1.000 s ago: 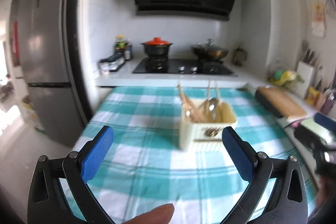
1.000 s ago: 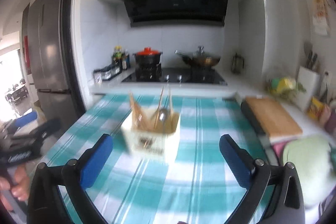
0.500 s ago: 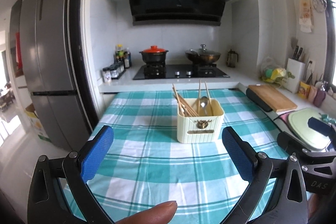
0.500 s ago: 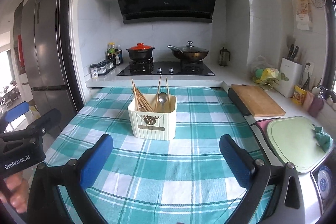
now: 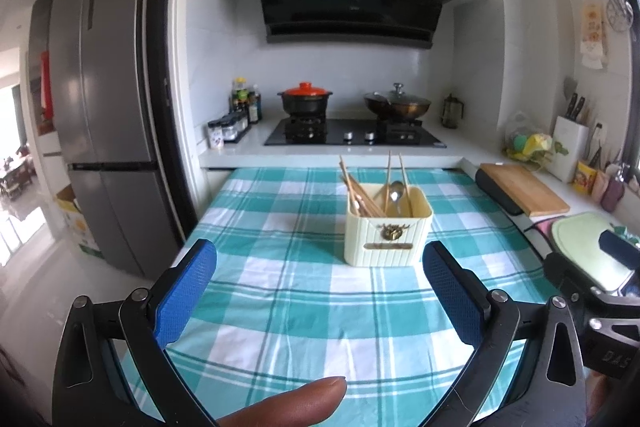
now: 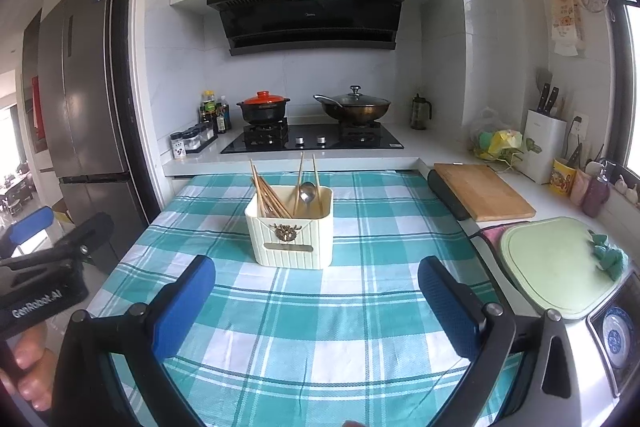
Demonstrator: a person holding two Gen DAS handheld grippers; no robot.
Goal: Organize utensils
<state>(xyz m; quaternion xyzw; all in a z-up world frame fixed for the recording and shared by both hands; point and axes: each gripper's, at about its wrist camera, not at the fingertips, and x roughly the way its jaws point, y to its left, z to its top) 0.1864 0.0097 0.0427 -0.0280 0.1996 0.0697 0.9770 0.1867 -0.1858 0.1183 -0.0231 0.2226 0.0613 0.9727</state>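
A cream utensil holder stands on the teal checked tablecloth; it also shows in the right wrist view. Wooden chopsticks and a metal spoon stand in it, also seen as chopsticks and spoon from the right. My left gripper is open and empty, well short of the holder. My right gripper is open and empty, also short of it.
A wooden cutting board and a pale green board lie on the counter at right. A stove with a red-lidded pot and a wok is behind the table. A fridge stands at left.
Both grippers have pulled back and steadied; the holder now sits farther off and more centred in each view. Both stay open and empty.
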